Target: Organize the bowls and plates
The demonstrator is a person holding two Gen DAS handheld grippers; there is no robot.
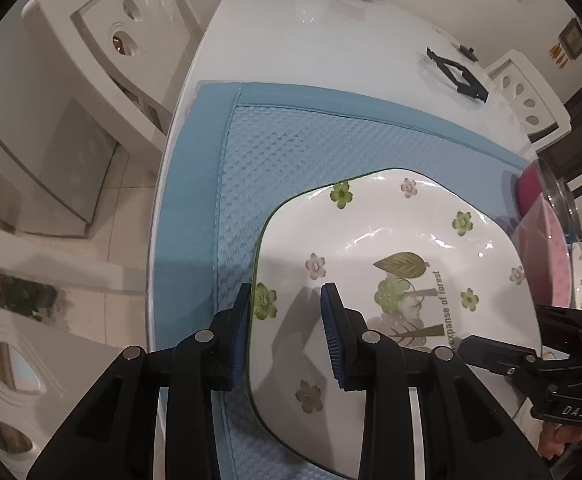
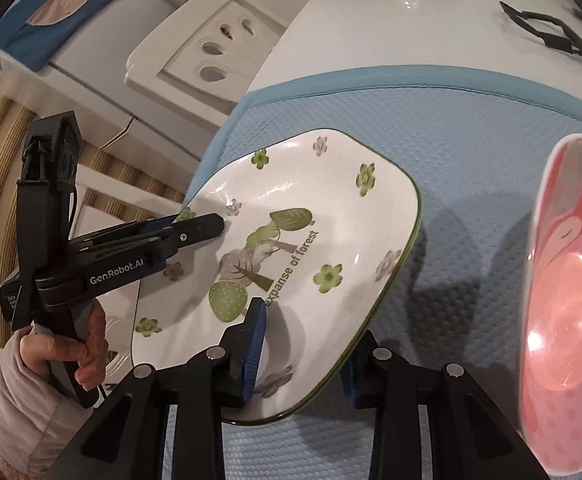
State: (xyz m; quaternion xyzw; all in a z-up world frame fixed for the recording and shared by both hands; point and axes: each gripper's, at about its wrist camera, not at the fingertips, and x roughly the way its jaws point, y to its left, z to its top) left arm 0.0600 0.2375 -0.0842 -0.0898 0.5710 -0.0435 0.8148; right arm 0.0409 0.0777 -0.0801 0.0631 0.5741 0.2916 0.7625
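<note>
Currently both grippers are clamped on the same square floral plate [image 1: 391, 280], white with a green rim line and "expanse of forest" printed across it. Left gripper [image 1: 287, 336] straddles the plate's left edge: one blue pad under the rim, the other on the upper face. Right gripper [image 2: 303, 356] does the same on the opposite edge, one pad on top, the other below the rim. Plate sits over the blue textured mat [image 1: 291, 152] on the white table [image 1: 311, 32]; from the right wrist view it looks tilted, its far edge near the mat, contact unclear. Pink bowl [image 2: 571, 300] stands on edge just right of the plate, apart from it. Black folding stand [image 1: 457, 74] lies farther back on the table. A hand [image 2: 71, 344] in a pink sleeve grips the left handle.
</note>
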